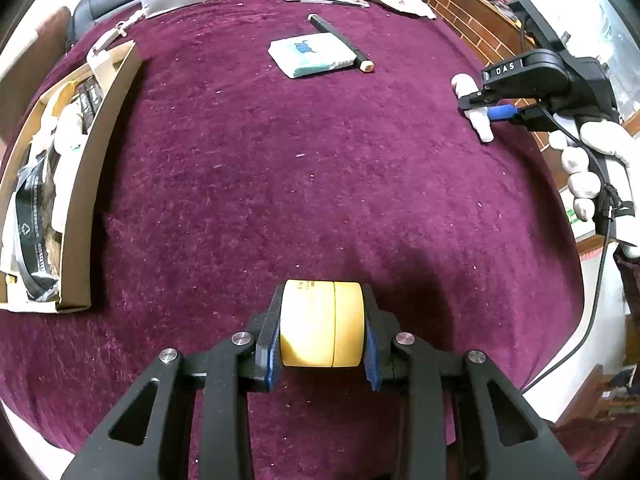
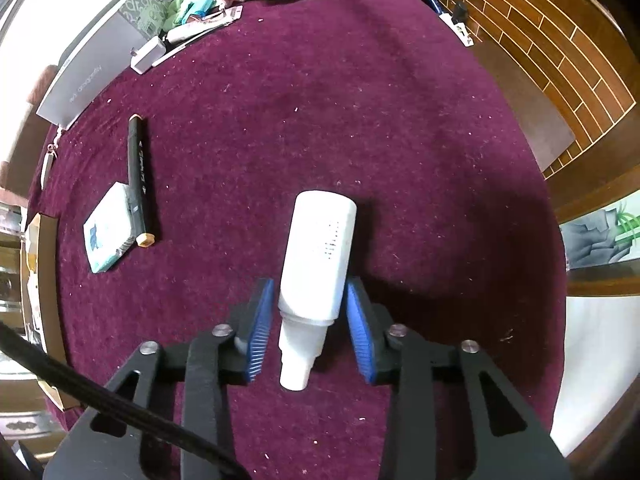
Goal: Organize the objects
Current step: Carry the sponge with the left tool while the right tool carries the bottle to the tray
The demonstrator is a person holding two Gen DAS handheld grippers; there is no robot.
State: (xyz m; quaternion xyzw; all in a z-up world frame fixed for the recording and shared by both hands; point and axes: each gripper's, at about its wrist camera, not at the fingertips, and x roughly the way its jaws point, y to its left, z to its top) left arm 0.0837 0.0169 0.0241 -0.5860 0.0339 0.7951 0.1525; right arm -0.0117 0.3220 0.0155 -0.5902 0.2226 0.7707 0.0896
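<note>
The cardboard box (image 1: 100, 168), the likely destination, sits at the table's left edge and already holds bags and packets, so some sorting looks done; four loose things are still out on the maroon cloth (image 1: 280, 184). Well to the right of the box and farther back lies a tissue pack (image 1: 312, 56) with a black marker (image 1: 340, 42) touching its far side; neither is picked up. The left gripper (image 1: 322, 328) is clamped on a yellow tape roll (image 1: 322, 324), near the box's right side with open cloth between. Far right of the box, the right gripper (image 2: 306, 312) straddles a white bottle (image 2: 318, 256) lying on the cloth; its blue pads appear at the bottle's sides, though firm contact is hard to tell. Clutter at the far edge stays clear of both paths.
</note>
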